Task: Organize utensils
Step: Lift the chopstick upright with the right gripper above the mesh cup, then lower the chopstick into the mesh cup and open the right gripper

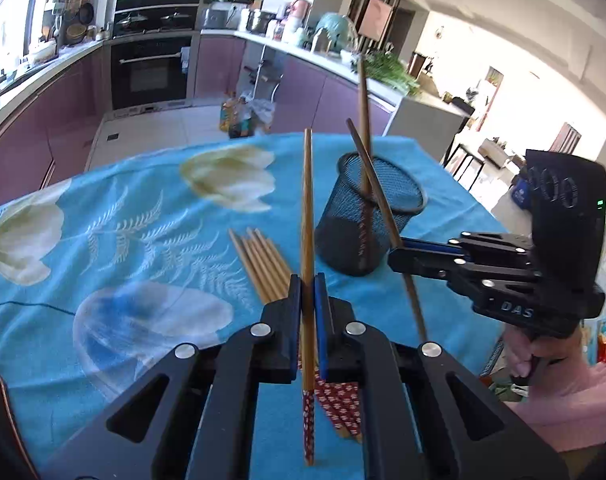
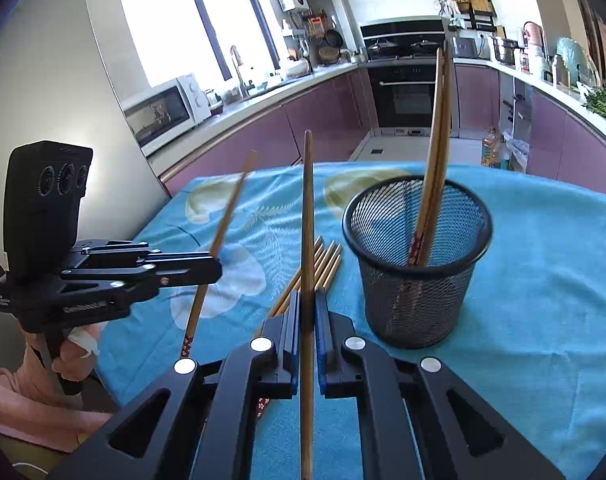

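Observation:
My left gripper (image 1: 307, 280) is shut on a wooden chopstick (image 1: 307, 200), lifted off the table with its tip pointing up and away. My right gripper (image 2: 307, 292) is shut on another chopstick (image 2: 307, 200) in the same way. Each shows in the other's view: the right gripper (image 1: 397, 256) beside the cup with its chopstick (image 1: 415, 310), and the left gripper (image 2: 217, 268) with its chopstick (image 2: 234, 204). A black mesh cup (image 1: 343, 236) (image 2: 415, 304) stands upright with chopsticks (image 2: 439, 140) leaning inside. Several loose chopsticks (image 1: 259, 264) (image 2: 327, 260) lie on the cloth left of the cup.
A blue flowered tablecloth (image 1: 143, 240) (image 2: 543, 280) covers the table, whose far edge drops to the kitchen floor. A person's hands (image 1: 535, 356) (image 2: 75, 356) hold the gripper handles at the near corners. Purple cabinets and an oven (image 1: 151, 72) stand behind.

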The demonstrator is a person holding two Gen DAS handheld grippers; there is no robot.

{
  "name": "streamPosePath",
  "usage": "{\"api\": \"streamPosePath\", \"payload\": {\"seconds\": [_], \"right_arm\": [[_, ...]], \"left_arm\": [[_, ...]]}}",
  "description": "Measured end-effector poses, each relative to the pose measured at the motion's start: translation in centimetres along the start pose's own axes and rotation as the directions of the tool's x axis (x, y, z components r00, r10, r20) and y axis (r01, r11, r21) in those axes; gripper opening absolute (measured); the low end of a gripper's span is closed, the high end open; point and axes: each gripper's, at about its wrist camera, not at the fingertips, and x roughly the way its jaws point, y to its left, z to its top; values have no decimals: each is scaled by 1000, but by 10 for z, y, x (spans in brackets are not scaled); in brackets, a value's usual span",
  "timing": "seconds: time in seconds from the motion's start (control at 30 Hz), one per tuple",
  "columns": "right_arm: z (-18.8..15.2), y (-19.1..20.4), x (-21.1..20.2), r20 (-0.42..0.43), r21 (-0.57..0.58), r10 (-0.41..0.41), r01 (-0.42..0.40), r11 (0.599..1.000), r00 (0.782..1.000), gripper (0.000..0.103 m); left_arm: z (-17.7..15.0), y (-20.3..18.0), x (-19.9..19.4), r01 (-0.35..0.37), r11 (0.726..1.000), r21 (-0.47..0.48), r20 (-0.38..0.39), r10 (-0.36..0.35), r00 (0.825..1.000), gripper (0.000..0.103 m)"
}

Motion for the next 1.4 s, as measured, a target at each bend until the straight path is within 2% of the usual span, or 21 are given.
{"api": "streamPosePath", "payload": {"seconds": [0.23,0.37,0.67,0.87,1.1,1.4], "right_arm": [[6,-7,-22,70,16,18,-19,1000,997,6],[13,-12,-33,108,17,30,-32,999,994,6],[30,-20,-53,186,5,25,-26,1000,982,6],[49,-23,-66,246,-17,5,-1,1000,969,6],[74,-29,-78,311,-34,-12,23,999,950,6],[92,-38,-69,346,-30,-52,66,997,937,6]], "left_arm": [[11,-9,-33,75,997,11,72,-76,995,7],[16,-13,-46,90,996,15,108,-91,990,7],[41,-22,-52,142,990,11,177,-142,974,7],[66,-36,-55,154,987,45,231,-160,960,7],[99,-48,-57,151,985,82,291,-168,942,7],[122,-69,-43,62,990,125,332,-100,938,7]]}}
